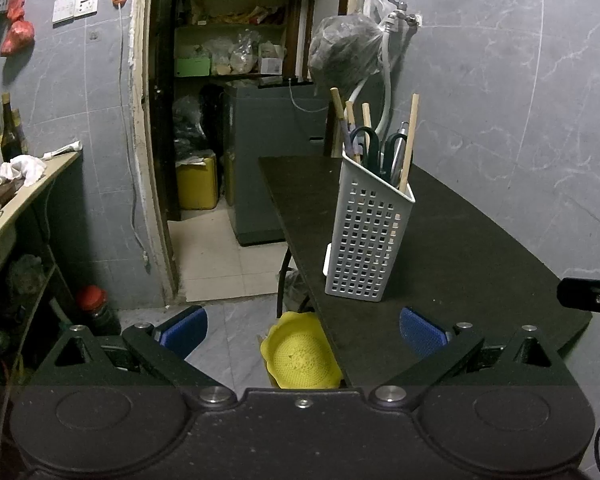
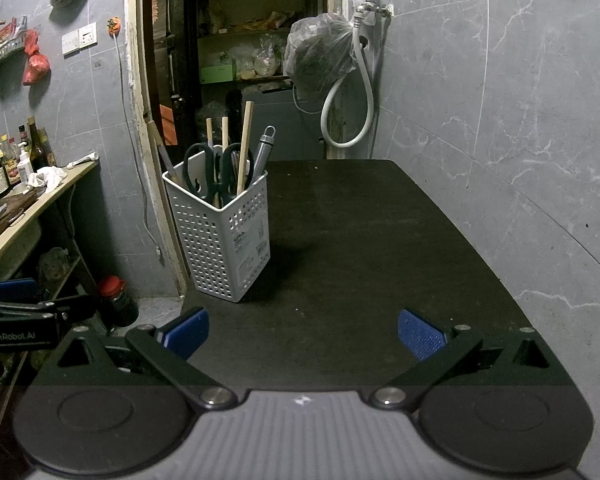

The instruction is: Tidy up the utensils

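Dark tabletop [image 2: 360, 240] bare except for white basket [image 2: 224, 236] near its left edge, already packed with scissors [image 2: 198, 168] and chopsticks [image 2: 244, 148], left gripper [image 1: 302, 330] and right gripper [image 2: 302, 330] spread wide, empty, seemingly done.

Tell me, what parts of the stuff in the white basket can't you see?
- Lower ends of the scissors, wooden sticks and metal tool: hidden by the basket wall, both views.
- Label print: too small, right wrist view.
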Action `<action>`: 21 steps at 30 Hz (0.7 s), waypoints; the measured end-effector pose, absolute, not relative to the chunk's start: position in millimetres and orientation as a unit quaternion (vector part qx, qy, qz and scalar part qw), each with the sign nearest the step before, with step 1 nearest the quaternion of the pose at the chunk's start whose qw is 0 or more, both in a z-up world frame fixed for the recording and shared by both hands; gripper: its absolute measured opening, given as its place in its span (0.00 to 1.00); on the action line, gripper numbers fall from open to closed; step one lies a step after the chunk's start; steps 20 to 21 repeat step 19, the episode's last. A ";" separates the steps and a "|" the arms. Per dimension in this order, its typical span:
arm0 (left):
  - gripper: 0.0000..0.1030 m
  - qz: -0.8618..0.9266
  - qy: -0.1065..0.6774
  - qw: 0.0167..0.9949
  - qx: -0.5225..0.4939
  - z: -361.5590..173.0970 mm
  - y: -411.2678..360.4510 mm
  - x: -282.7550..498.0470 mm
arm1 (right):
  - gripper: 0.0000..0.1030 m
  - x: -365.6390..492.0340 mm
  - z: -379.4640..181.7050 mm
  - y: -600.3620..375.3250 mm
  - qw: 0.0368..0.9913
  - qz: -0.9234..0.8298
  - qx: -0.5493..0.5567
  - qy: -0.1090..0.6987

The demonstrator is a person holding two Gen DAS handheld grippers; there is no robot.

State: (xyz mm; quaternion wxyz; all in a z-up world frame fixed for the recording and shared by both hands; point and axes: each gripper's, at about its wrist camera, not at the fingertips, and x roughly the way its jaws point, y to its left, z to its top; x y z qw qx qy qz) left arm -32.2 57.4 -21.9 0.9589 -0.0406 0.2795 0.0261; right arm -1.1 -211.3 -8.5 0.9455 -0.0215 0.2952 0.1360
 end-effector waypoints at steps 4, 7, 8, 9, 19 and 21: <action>0.99 0.019 0.278 0.960 -0.037 -24.3 55.4 -32.2 | 1.00 -1.0 -8.4 -211.4 0.945 0.136 -0.021 0.295; 0.99 0.015 0.278 0.960 -0.036 -25.0 56.3 -32.4 | 1.00 -0.7 -8.4 -211.4 0.945 0.136 -0.021 0.295; 0.99 0.014 0.278 0.960 -0.036 -24.4 56.9 -32.9 | 1.00 -0.7 -8.4 -211.4 0.945 0.136 -0.021 0.295; 0.99 0.013 0.279 0.960 -0.035 -23.7 56.1 -32.7 | 1.00 -1.1 -8.3 -211.3 0.945 0.136 -0.021 0.295; 0.99 0.010 0.280 0.960 -0.031 -23.6 55.2 -31.9 | 1.00 -0.8 -11.3 -212.0 0.944 0.138 -0.022 0.298; 0.99 0.010 0.280 0.960 -0.031 -23.6 55.2 -31.9 | 1.00 -0.8 -11.3 -212.0 0.944 0.138 -0.022 0.298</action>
